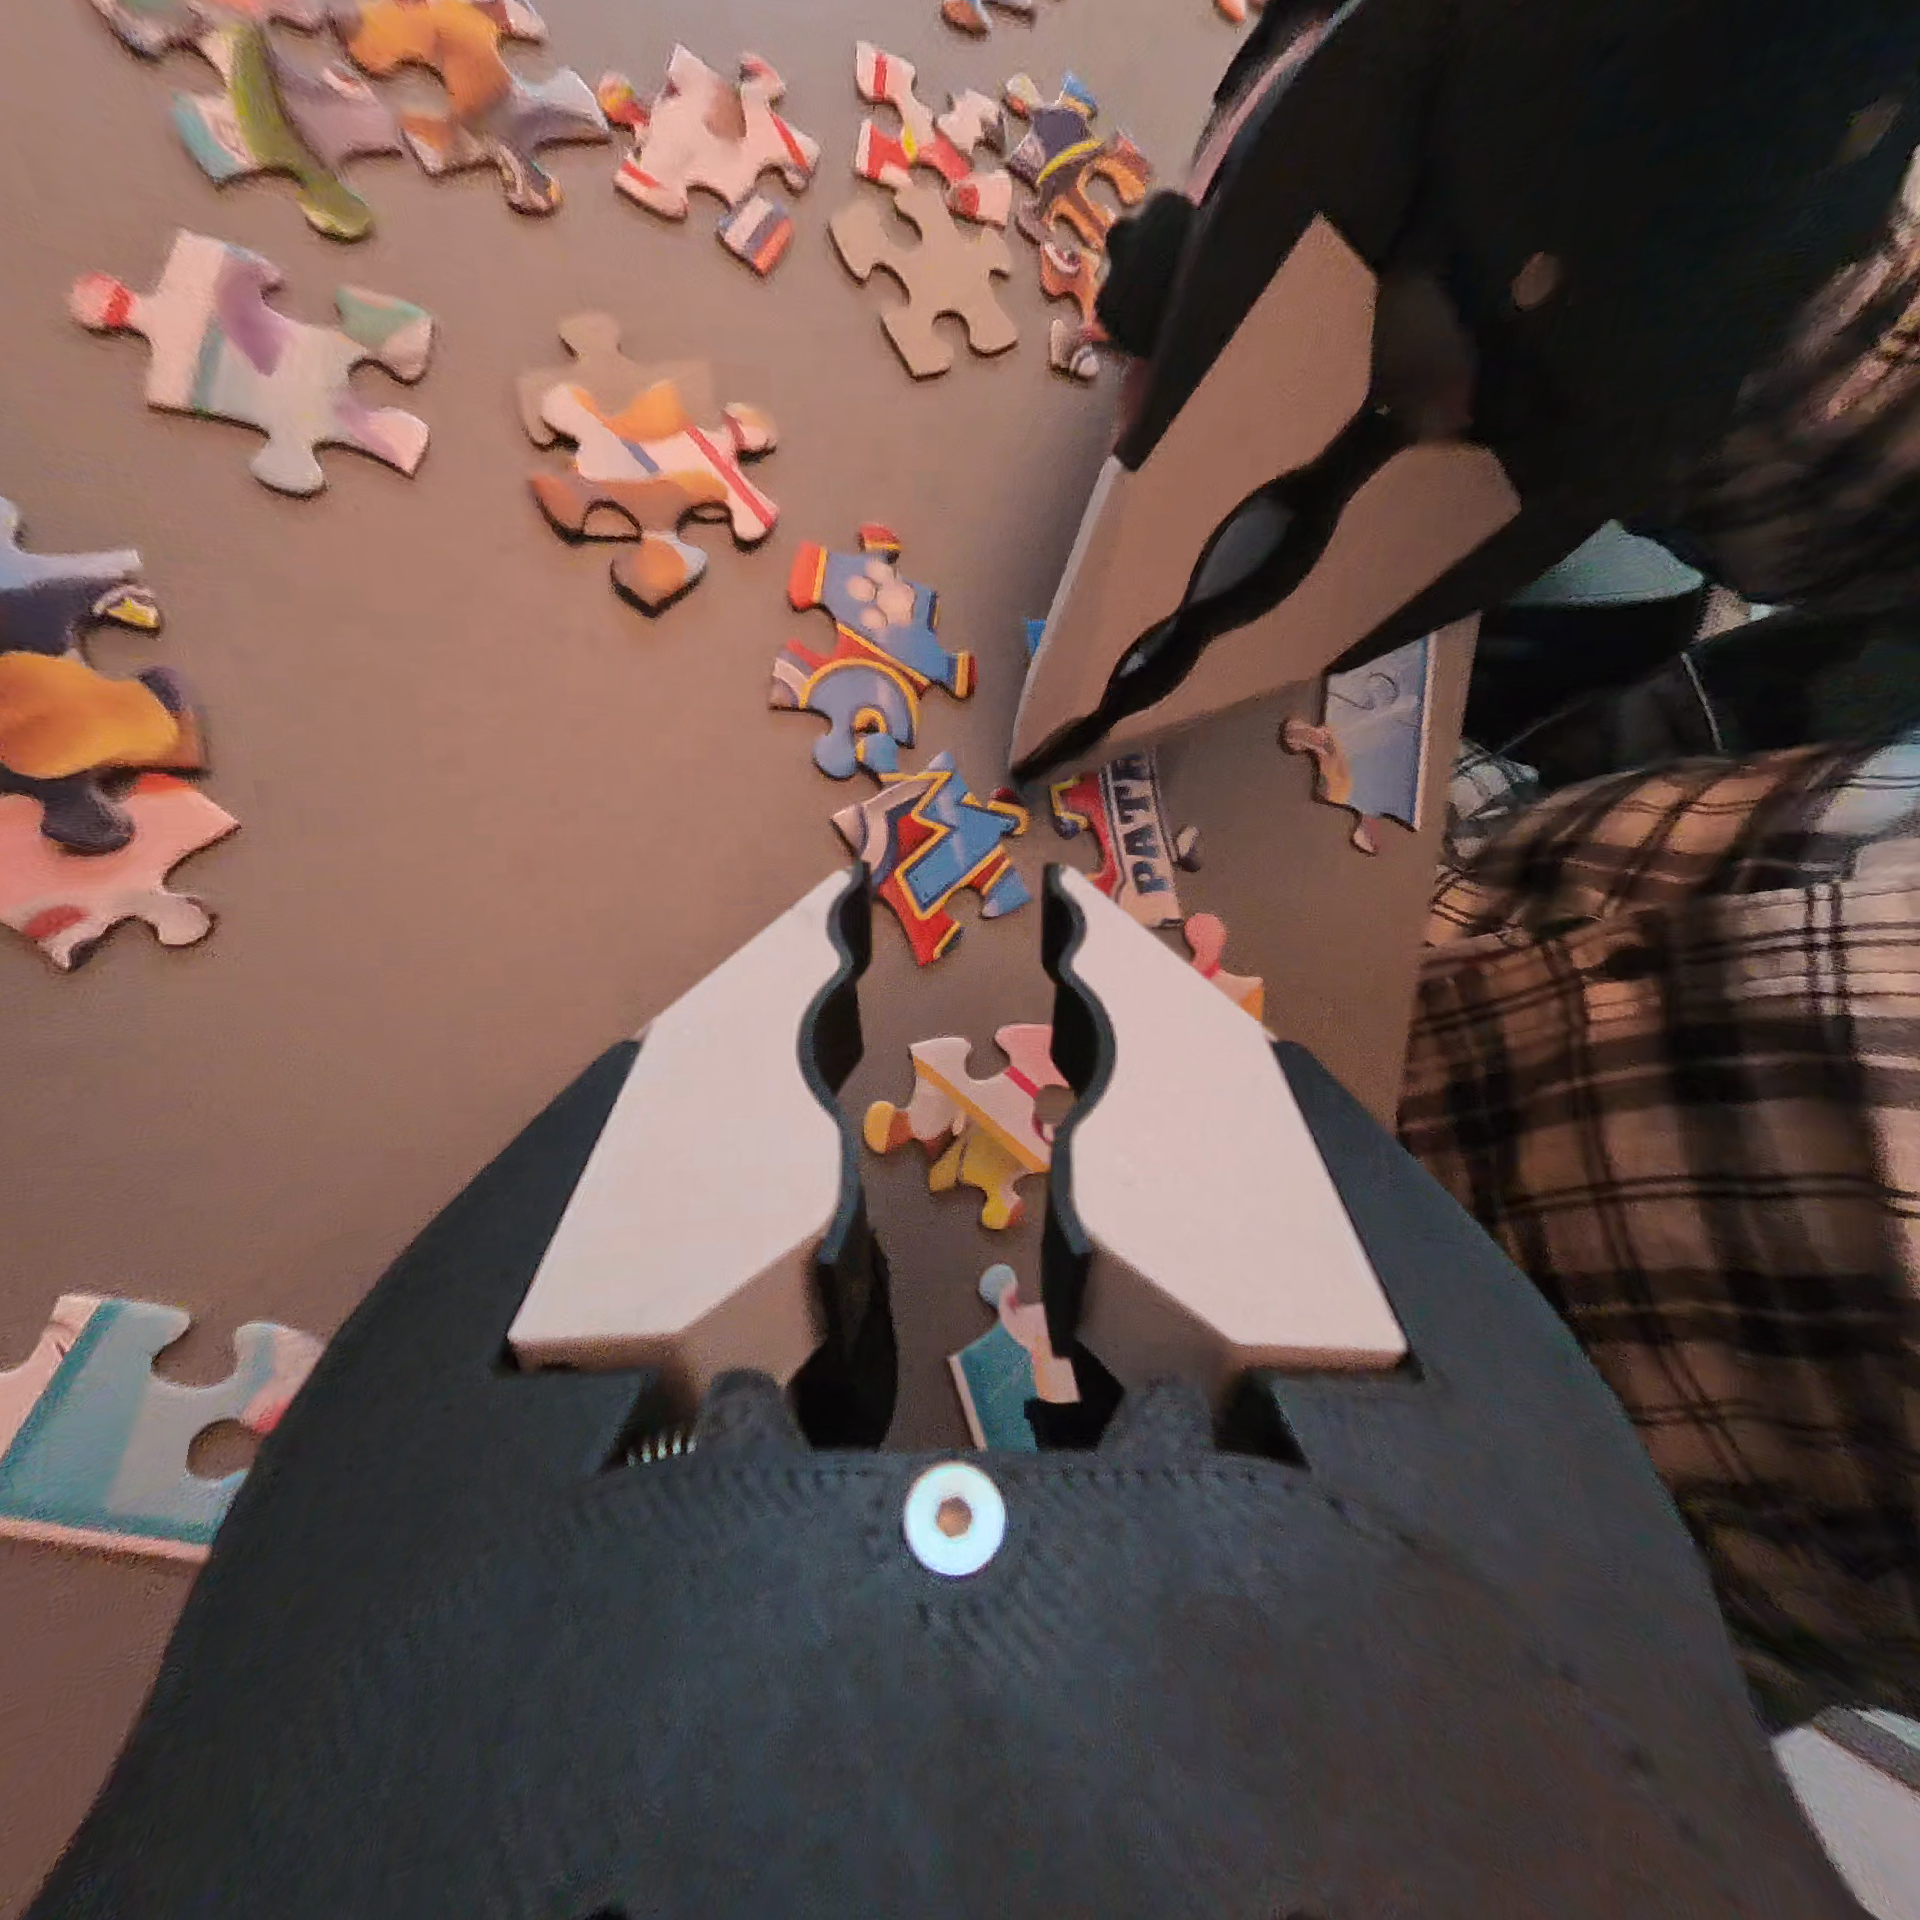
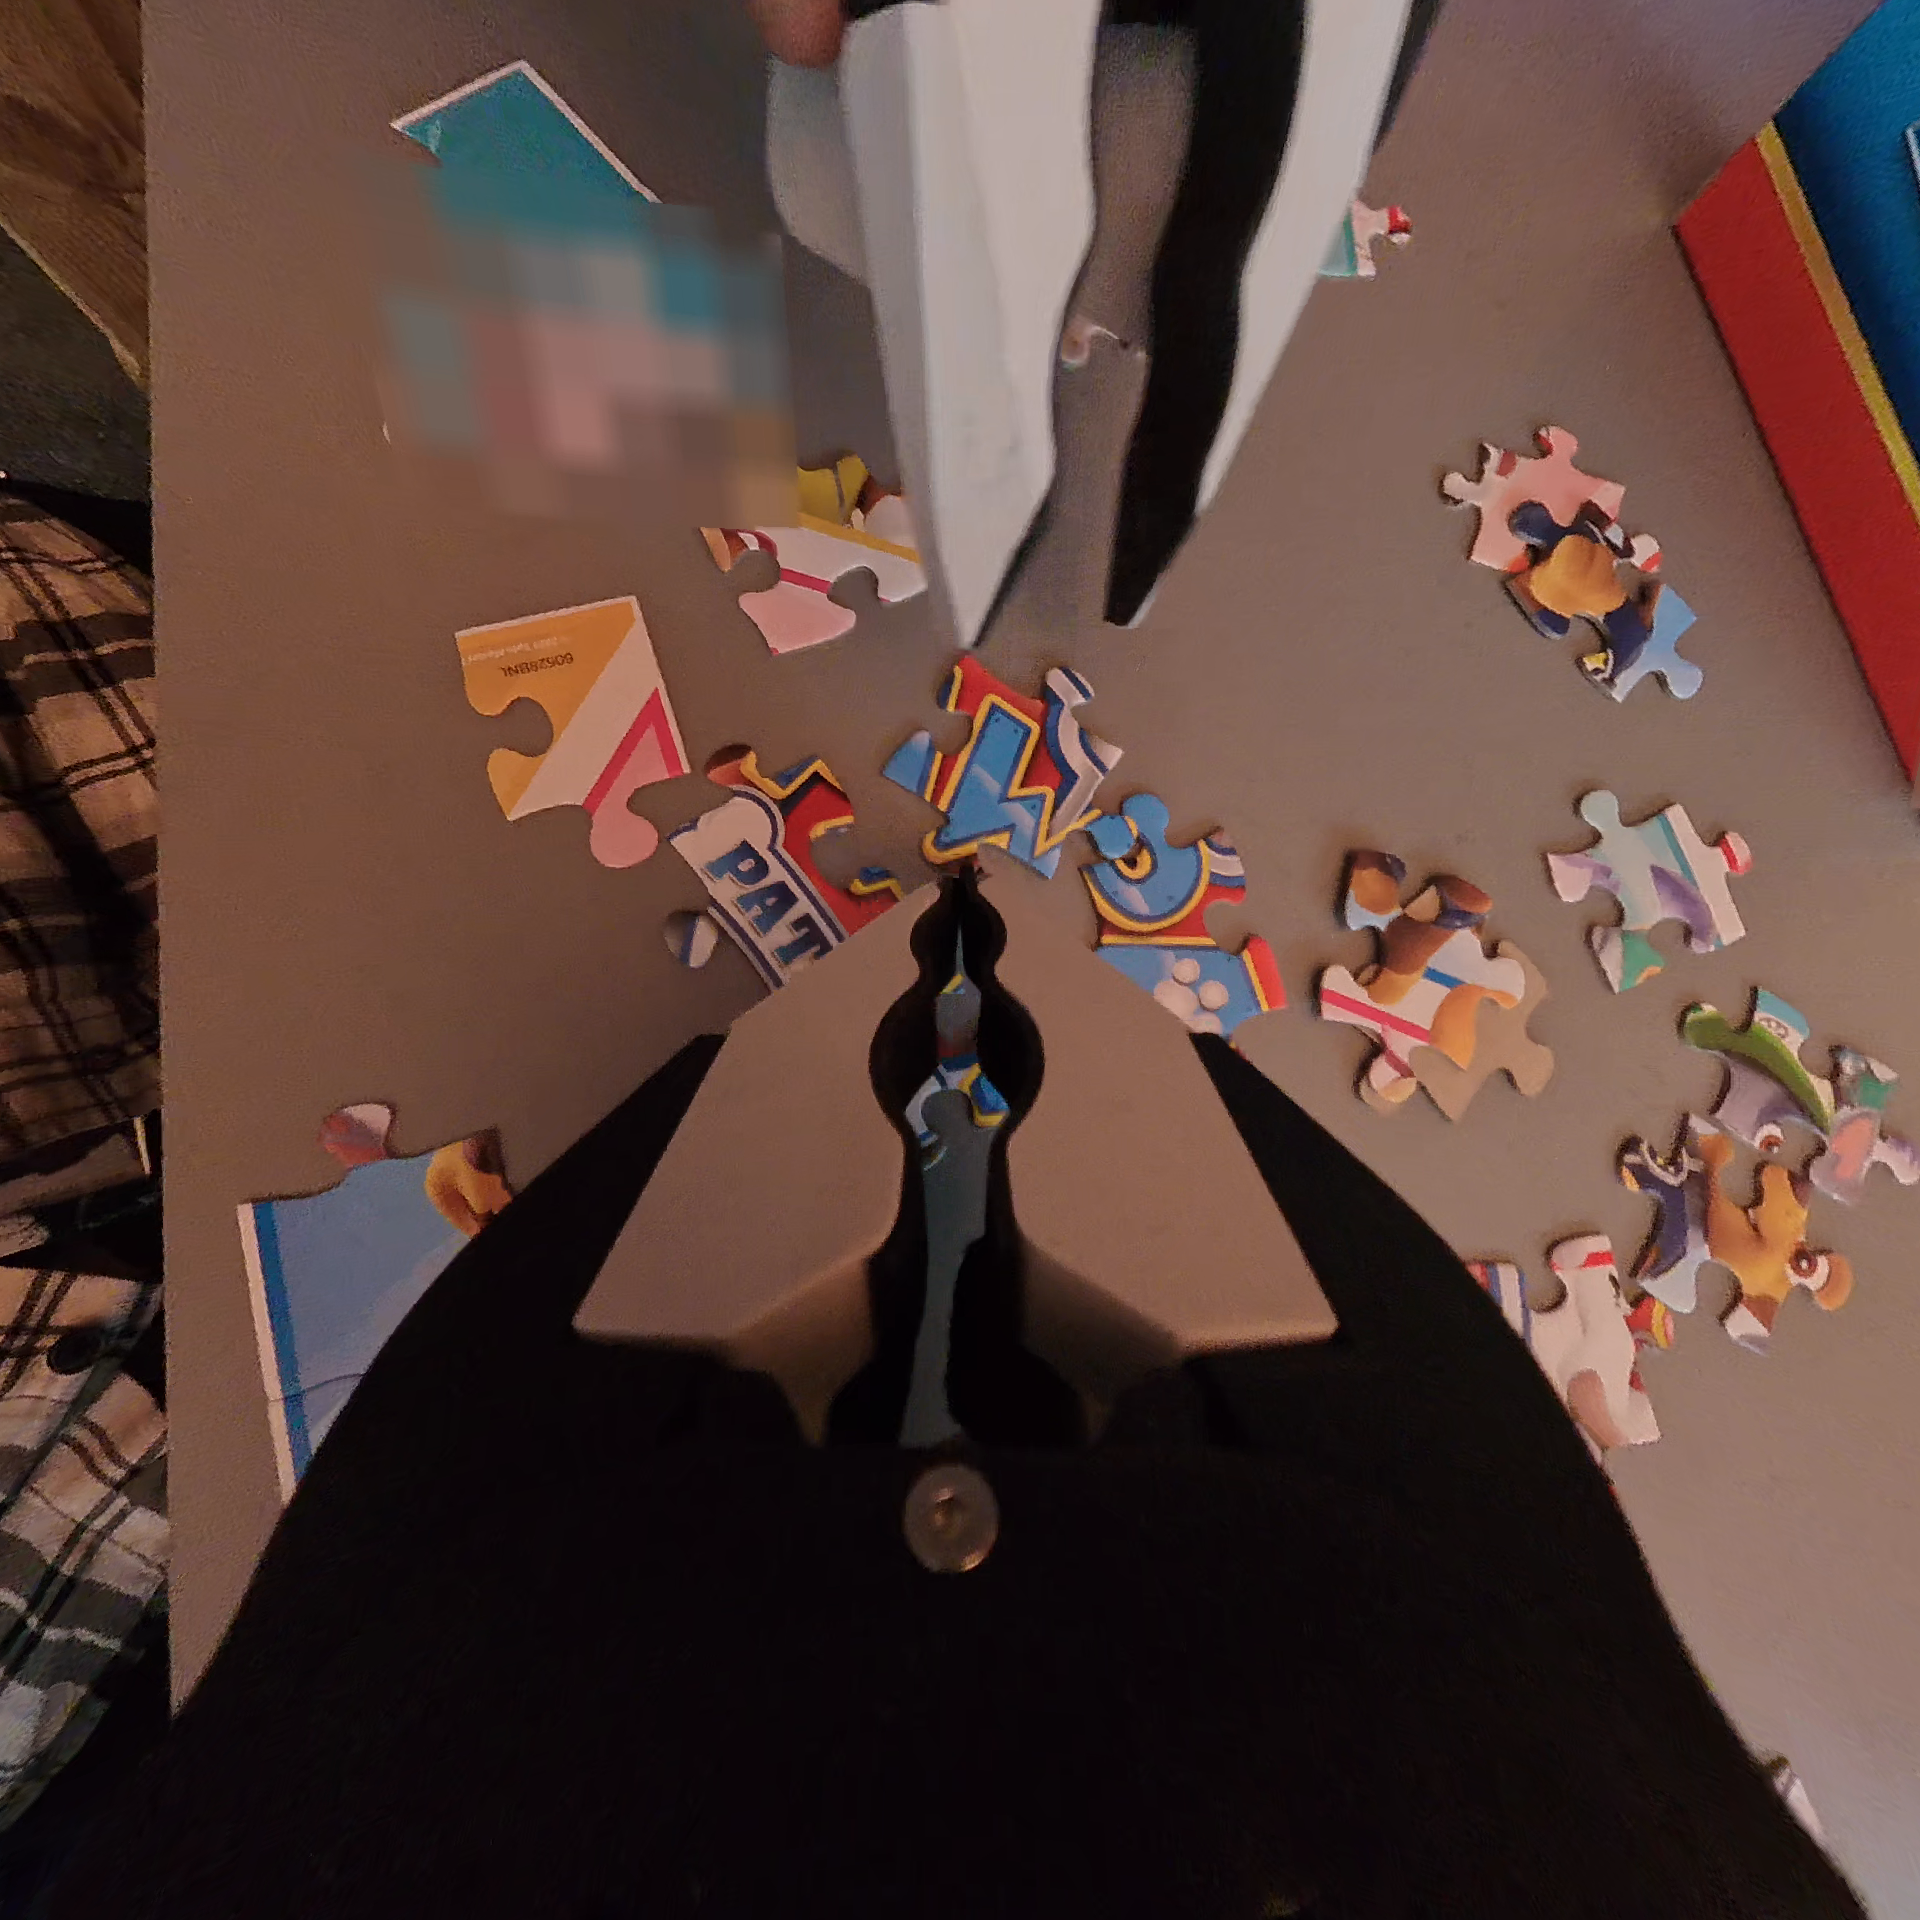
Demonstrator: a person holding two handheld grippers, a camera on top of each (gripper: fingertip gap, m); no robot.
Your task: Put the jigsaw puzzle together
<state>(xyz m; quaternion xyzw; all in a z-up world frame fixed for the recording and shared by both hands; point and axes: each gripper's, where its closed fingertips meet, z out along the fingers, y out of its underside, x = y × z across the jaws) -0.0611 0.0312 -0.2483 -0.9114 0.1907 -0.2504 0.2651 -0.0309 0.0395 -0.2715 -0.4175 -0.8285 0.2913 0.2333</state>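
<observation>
A red, blue and yellow zigzag puzzle piece [image 1: 935, 852] [image 2: 1003, 774] lies flat on the grey table [image 1: 468, 779]. My left gripper [image 1: 956, 894] is open, with its fingertips just short of the piece on either side; from the right wrist view it [image 2: 1044, 623] comes in from the top. My right gripper [image 2: 961, 883] [image 1: 1023, 769] is shut, with its tips against the piece's edge; I cannot tell whether it pinches the piece. A blue paw-print piece [image 1: 873, 655] [image 2: 1174, 925] and a lettered piece [image 1: 1132, 842] [image 2: 779, 883] lie beside it.
Several loose pieces are scattered over the table, such as a dog piece [image 2: 1434, 987] and a pale piece [image 1: 270, 364]. A red and blue puzzle box [image 2: 1808, 364] stands at the right. Plaid clothing [image 1: 1662, 1143] [image 2: 62, 831] borders the table edge. The gap from one gripper's tips to the other's is roughly 5 cm.
</observation>
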